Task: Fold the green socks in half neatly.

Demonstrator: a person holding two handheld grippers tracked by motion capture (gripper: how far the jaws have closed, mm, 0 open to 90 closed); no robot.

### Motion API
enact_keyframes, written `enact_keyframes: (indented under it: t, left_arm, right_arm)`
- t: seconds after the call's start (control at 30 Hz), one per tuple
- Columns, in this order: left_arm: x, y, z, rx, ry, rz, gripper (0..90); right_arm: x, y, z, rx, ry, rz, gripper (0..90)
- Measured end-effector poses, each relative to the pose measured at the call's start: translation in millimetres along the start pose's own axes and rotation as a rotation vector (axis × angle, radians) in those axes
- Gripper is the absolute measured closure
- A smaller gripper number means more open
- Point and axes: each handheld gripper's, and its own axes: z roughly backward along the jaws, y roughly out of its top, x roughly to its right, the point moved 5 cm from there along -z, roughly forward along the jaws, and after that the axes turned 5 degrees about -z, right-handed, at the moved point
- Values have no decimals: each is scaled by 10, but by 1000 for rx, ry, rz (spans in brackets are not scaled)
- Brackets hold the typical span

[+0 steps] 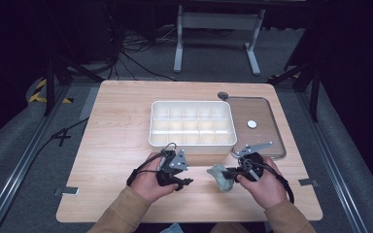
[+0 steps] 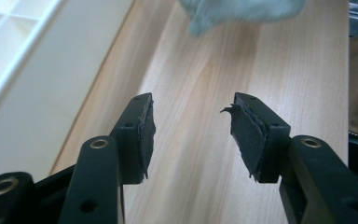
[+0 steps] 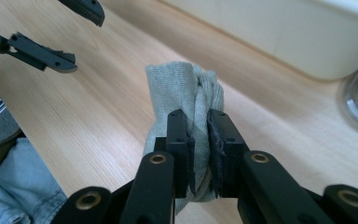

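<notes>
We see a small grey-green knitted cloth [image 3: 186,88], bunched into a soft wad with a fine ribbed weave. Our right gripper [image 3: 200,144] has it pinched between its jaws, which are clamped on the middle of the wad so the fabric bulges above and below the pads. It sits over the wooden table [image 1: 121,126], just in front of the white compartment tray [image 1: 193,143]. Our left gripper [image 2: 193,133] stands apart, its jaws spread with nothing between them, near the cloth. We can read no writing or labels.
</notes>
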Motion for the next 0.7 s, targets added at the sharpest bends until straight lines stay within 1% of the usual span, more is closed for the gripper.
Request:
enact_keyframes:
  t: [0.07, 0.1, 0.13, 0.17, 0.23, 0.33, 0.37, 0.6, 0.7]
  left_arm:
    - [-31, -14, 53, 8, 8, 10, 497]
    - [-31, -14, 53, 8, 8, 10, 496]
    - [-31, -14, 53, 8, 8, 10, 496]
    - [-52, -25, 84, 10, 15, 16, 496]
    - [-73, -41, 117, 14, 23, 31, 496]
    - [-109, -59, 158, 19, 29, 38, 496]
    - [-115, -65, 170, 21, 34, 49, 496]
    - [-149, -95, 202, 27, 38, 61, 496]
    - [-161, -105, 212, 32, 41, 67, 494]
  right_arm:
    - [-2, 68, 69, 9, -3, 5, 801]
    - [-2, 68, 69, 9, -3, 5, 801]
    - [2, 122, 119, 11, -12, 12, 801]
    - [2, 122, 119, 11, -12, 12, 801]
    - [11, 184, 172, 17, -12, 15, 800]
    - [24, 260, 235, 26, -23, 23, 800]
    - [28, 284, 252, 29, -24, 27, 800]
    - [78, 456, 353, 40, -42, 28, 801]
    - [105, 533, 381, 44, -48, 36, 801]
